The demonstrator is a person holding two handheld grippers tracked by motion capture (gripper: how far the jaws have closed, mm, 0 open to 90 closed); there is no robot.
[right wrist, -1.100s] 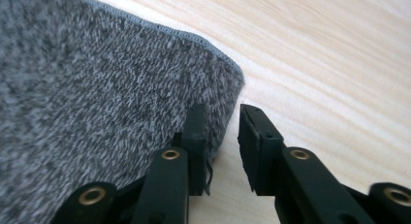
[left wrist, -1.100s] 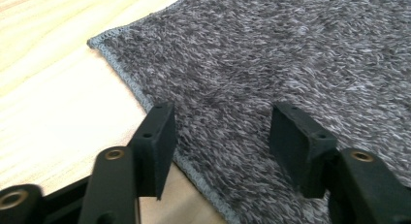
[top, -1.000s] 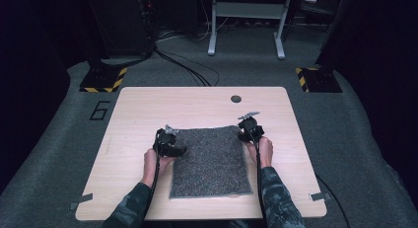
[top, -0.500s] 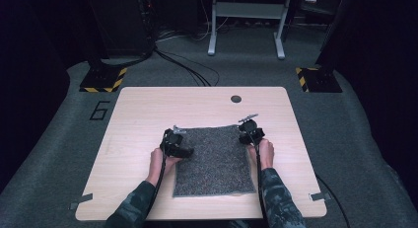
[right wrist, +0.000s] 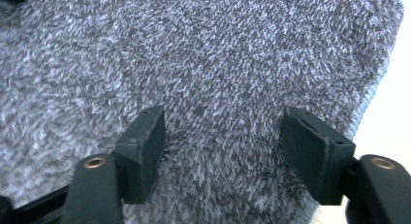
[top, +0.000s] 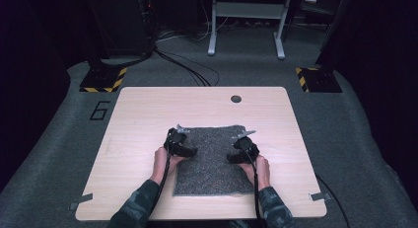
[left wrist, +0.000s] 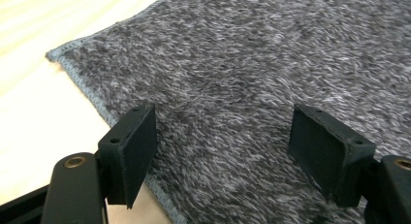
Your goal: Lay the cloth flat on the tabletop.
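Observation:
A dark grey fuzzy towel point(top: 211, 161) lies flat near the front middle of the wooden table point(top: 143, 119). My left gripper point(top: 186, 150) hovers over the towel's left edge, and in the left gripper view its jaws stand wide apart above the grey pile point(left wrist: 252, 78), with the stitched hem point(left wrist: 82, 83) to the left. Over the towel's right side sits my right gripper point(top: 234, 156), open too, with the fabric point(right wrist: 203, 64) spread beneath it and the table showing past the right hem point(right wrist: 373, 98). Neither gripper holds anything.
A small dark round hole point(top: 236, 98) marks the table's far side. Beyond the table are cables point(top: 182, 65), a white frame point(top: 246, 20) and yellow-black striped feet point(top: 101, 80) on the grey floor. Bare wood surrounds the towel.
Both grippers have moved toward the person and slightly inward along the towel, from its far corners to mid-sides. The towel now lies a little more to the right.

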